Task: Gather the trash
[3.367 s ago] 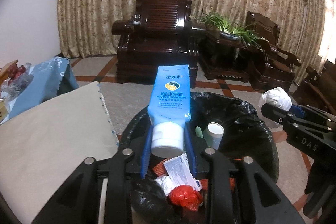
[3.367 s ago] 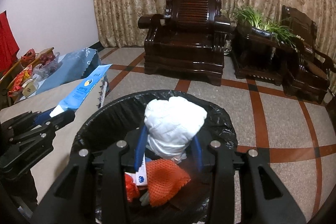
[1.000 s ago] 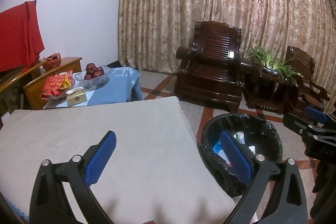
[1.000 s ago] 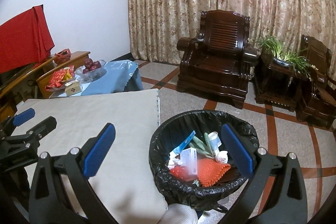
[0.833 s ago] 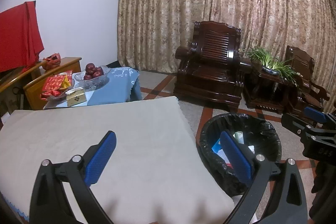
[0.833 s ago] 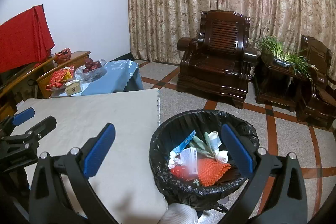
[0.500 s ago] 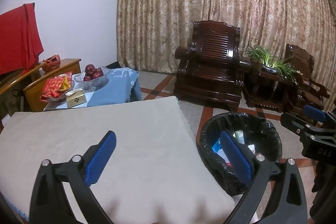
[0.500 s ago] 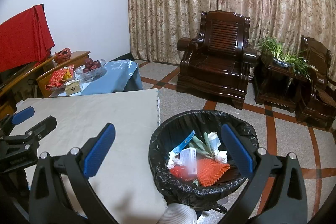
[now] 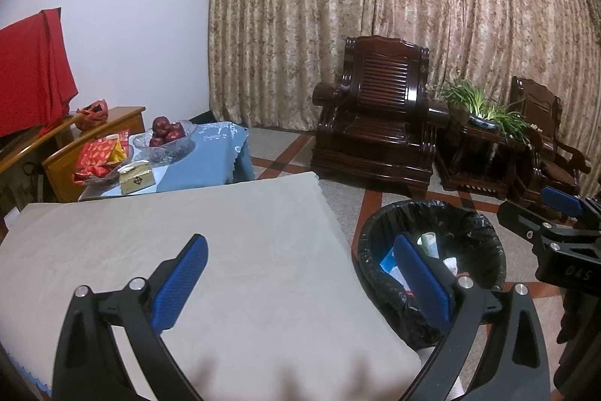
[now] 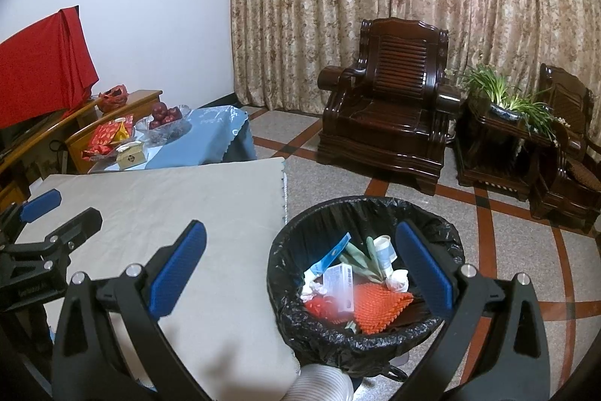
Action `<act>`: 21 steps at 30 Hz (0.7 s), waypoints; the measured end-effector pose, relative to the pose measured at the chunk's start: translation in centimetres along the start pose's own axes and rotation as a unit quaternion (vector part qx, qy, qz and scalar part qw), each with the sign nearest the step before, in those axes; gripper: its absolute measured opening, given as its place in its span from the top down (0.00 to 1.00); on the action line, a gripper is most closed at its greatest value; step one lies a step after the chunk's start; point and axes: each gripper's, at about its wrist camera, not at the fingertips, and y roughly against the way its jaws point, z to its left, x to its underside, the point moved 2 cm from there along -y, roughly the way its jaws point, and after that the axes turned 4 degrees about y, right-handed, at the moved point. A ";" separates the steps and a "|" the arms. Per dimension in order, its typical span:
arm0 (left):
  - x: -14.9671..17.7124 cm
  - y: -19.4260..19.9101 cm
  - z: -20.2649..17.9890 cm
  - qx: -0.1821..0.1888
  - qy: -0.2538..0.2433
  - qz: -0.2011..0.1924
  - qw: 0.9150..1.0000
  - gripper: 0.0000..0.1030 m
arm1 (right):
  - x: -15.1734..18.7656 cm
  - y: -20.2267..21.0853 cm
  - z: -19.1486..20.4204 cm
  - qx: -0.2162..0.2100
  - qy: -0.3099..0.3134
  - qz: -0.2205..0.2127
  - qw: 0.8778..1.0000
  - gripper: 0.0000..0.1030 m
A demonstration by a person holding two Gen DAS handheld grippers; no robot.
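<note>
A round bin lined with a black bag (image 10: 285, 292) stands on the floor just right of the beige-covered table (image 10: 157, 209). It holds a blue tube (image 10: 332, 256), an orange net (image 10: 379, 305), a white paper cup (image 10: 385, 248) and crumpled tissue (image 10: 400, 279). The bin also shows in the left wrist view (image 9: 484, 250). My left gripper (image 9: 300, 265) is open and empty above the table's cloth (image 9: 169, 232). My right gripper (image 10: 300, 260) is open and empty, between the table edge and the bin.
A blue-clothed side table (image 9: 210, 153) at the back left carries a glass bowl of red fruit (image 9: 165, 134), red packets (image 9: 101, 153) and a gold box (image 9: 135, 177). Dark wooden armchairs (image 9: 379, 123) and a potted plant (image 9: 484, 108) stand by the curtain.
Since 3.4 s ago both grippers have let go of the blue tube and the white wad, opened, and pulled back from the bin. Over the last second they barely move.
</note>
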 end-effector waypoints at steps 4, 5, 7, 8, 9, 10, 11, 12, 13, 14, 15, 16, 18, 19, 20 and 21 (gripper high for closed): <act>0.0 0.0 0.0 0.000 0.000 0.000 1.000 0.06 | 0.0 -0.1 0.0 0.001 0.000 0.000 1.000 0.05; 0.0 0.0 0.0 0.000 -0.001 0.000 1.000 0.06 | 0.0 -0.1 0.0 0.001 0.000 0.000 1.000 0.05; 0.0 0.0 0.0 -0.001 -0.001 0.000 1.000 0.06 | 0.0 0.0 0.0 0.001 0.000 0.001 1.000 0.05; 0.0 0.0 0.0 0.000 0.000 0.000 1.000 0.06 | 0.0 -0.1 0.0 0.001 0.000 0.000 1.000 0.05; 0.0 0.0 0.0 0.000 0.000 0.000 1.000 0.06 | 0.0 0.0 0.0 0.001 0.000 0.000 1.000 0.05; 0.0 0.0 0.0 0.000 0.000 0.000 1.000 0.06 | 0.0 -0.1 0.0 0.001 0.000 0.000 1.000 0.05; 0.0 0.0 0.0 -0.001 -0.001 0.000 1.000 0.06 | 0.0 -0.1 0.0 0.001 0.000 0.000 1.000 0.05; 0.0 0.0 0.0 0.000 0.000 0.000 1.000 0.06 | 0.0 0.0 0.0 0.000 0.000 0.001 1.000 0.05; 0.0 0.0 0.0 0.000 0.000 0.001 1.000 0.06 | 0.0 0.0 0.0 0.000 0.000 0.000 1.000 0.05; 0.0 0.0 0.0 -0.001 0.000 0.001 1.000 0.06 | 0.1 -0.1 0.0 0.001 0.000 0.000 1.000 0.05; 0.0 0.0 0.0 -0.001 0.000 0.001 1.000 0.06 | 0.1 -0.1 0.0 0.001 0.000 0.001 1.000 0.05; 0.0 0.0 0.1 0.000 -0.001 0.001 1.000 0.06 | 0.1 -0.1 0.0 0.001 0.000 0.001 1.000 0.05; 0.1 0.0 0.2 0.000 -0.001 0.002 1.000 0.06 | 0.1 -0.1 0.0 0.001 0.000 0.001 1.000 0.05; 0.1 0.0 0.2 0.000 -0.001 0.001 1.000 0.06 | 0.1 -0.1 0.0 0.001 0.000 0.001 1.000 0.05; 0.1 0.0 0.2 0.000 -0.001 0.002 1.000 0.06 | 0.1 -0.1 0.0 0.001 0.000 0.000 1.000 0.05; 0.1 0.0 0.2 0.000 -0.001 0.002 1.000 0.06 | 0.0 0.0 0.1 0.001 0.000 0.000 1.000 0.05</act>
